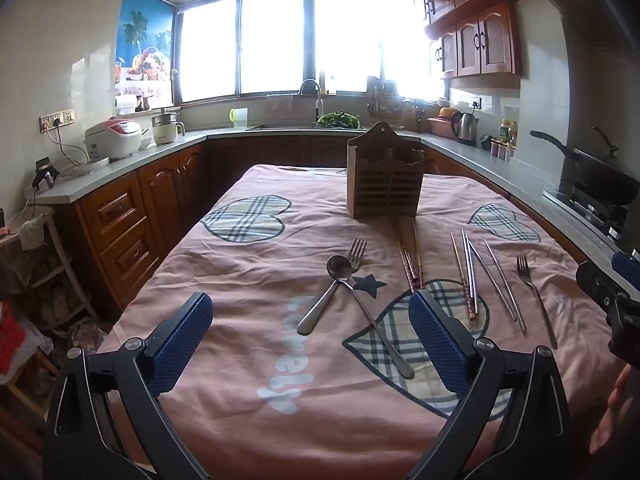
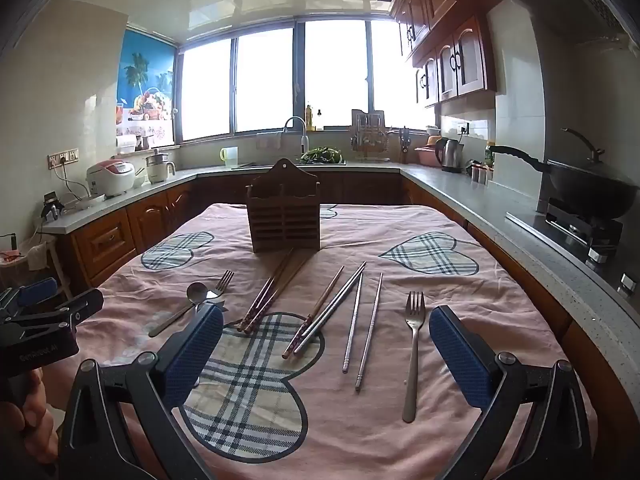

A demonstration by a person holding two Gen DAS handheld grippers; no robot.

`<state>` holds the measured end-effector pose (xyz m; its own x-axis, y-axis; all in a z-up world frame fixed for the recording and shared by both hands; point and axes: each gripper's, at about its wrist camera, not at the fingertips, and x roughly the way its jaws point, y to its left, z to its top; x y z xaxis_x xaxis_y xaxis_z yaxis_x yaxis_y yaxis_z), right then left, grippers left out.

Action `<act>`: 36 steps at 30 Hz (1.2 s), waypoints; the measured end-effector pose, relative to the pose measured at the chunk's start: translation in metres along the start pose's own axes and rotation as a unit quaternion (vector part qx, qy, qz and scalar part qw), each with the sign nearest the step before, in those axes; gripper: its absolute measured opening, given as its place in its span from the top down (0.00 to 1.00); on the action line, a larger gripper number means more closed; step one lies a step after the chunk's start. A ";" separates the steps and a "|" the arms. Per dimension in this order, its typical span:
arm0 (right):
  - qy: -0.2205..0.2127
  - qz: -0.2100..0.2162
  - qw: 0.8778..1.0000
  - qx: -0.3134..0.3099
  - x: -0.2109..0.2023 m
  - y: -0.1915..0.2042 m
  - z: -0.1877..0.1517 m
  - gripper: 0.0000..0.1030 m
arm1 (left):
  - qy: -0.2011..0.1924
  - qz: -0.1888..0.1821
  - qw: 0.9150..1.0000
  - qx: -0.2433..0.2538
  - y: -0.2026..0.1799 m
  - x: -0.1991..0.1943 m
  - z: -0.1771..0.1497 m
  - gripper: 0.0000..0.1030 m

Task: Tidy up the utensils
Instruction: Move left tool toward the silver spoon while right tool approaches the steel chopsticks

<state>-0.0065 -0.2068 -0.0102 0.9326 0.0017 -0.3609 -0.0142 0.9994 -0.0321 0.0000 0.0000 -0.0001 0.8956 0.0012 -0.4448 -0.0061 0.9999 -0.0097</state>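
Note:
A slotted wooden utensil holder (image 1: 385, 176) (image 2: 284, 216) stands upright at the far middle of the pink-clothed table (image 1: 248, 280). In front of it lie a spoon (image 1: 339, 268) crossed with a fork (image 1: 357, 250), a bundle of wooden chopsticks (image 1: 410, 256) (image 2: 272, 292), several metal chopsticks (image 1: 500, 280) (image 2: 354, 320) and a second fork (image 1: 534, 296) (image 2: 414, 344). My left gripper (image 1: 310, 299) hovers open over the near cloth, facing the spoon and fork. My right gripper (image 2: 326, 313) is open and empty above the chopsticks, with the second fork near its right finger.
Kitchen counters wrap around the table on three sides. A wok (image 2: 588, 188) sits on the stove at the right, a rice cooker (image 1: 114, 138) on the left counter, a sink under the window. The person's hand (image 2: 28, 416) shows at the lower left.

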 end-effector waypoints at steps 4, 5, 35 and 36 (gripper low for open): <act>0.001 0.002 1.000 -0.001 0.002 0.001 -0.001 0.00 | 0.000 -0.001 1.000 0.001 0.000 0.001 -0.001 0.02; 0.001 0.002 1.000 -0.001 0.002 0.000 -0.001 0.00 | 0.001 -0.001 1.000 0.001 0.000 0.001 -0.001 0.02; 0.044 0.040 0.997 0.045 0.043 -0.023 0.000 0.01 | 0.128 -0.089 0.987 -0.037 -0.002 0.075 0.013 0.15; 0.051 0.045 0.996 0.052 0.049 -0.027 0.001 0.01 | 0.137 -0.090 0.986 -0.035 -0.003 0.080 0.015 0.17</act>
<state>0.0400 -0.2341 -0.0265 0.8878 0.0928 -0.4508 -0.0534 0.9936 0.0993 0.0784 -0.0029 -0.0227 0.7313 -0.1890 -0.6553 0.1027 0.9804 -0.1681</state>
